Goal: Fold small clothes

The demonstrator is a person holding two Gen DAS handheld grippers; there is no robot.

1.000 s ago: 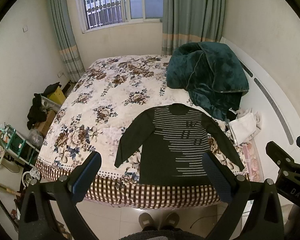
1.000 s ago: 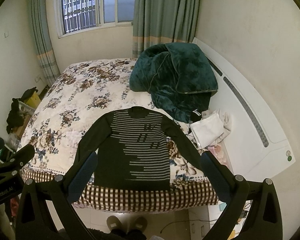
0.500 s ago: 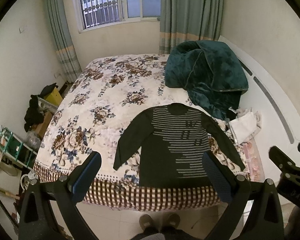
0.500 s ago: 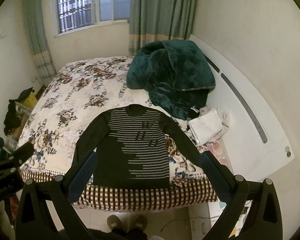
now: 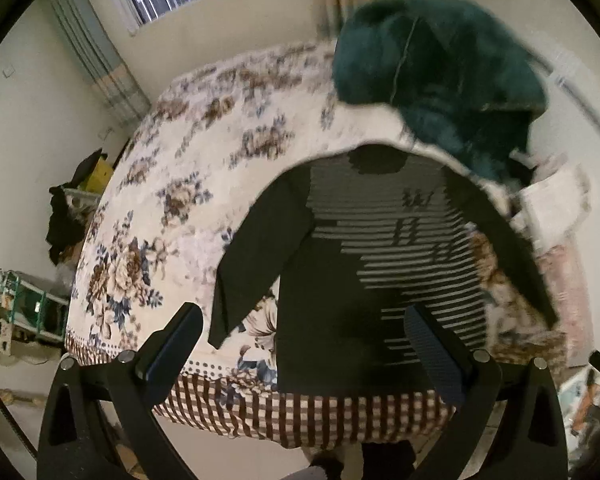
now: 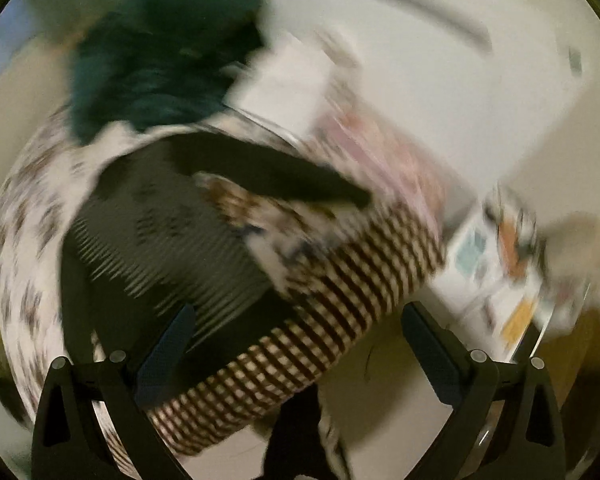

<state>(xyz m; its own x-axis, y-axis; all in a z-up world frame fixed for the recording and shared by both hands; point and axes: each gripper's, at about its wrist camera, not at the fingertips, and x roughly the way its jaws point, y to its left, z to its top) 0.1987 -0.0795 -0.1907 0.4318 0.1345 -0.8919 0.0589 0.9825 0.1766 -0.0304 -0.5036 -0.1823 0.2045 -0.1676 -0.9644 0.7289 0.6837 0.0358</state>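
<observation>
A dark long-sleeved sweater with pale stripes (image 5: 364, 280) lies flat, sleeves spread, at the near edge of the floral bed (image 5: 172, 184). My left gripper (image 5: 304, 344) is open and empty, above the sweater's hem and left sleeve. My right gripper (image 6: 300, 336) is open and empty, over the bed's checked edge to the right of the sweater (image 6: 172, 240). Its view is blurred and tilted; the right sleeve (image 6: 276, 176) stretches toward the bed corner.
A dark green blanket (image 5: 440, 80) is heaped at the back right of the bed, also in the right wrist view (image 6: 160, 64). White folded cloth (image 5: 552, 204) lies beside it. Clutter and shelves (image 5: 32, 304) stand left of the bed. A box with coloured items (image 6: 508, 272) sits on the floor at right.
Both grippers have moved down and closer to the bed. The right one has swung right and tilted, blurring its view. The sweater has not moved.
</observation>
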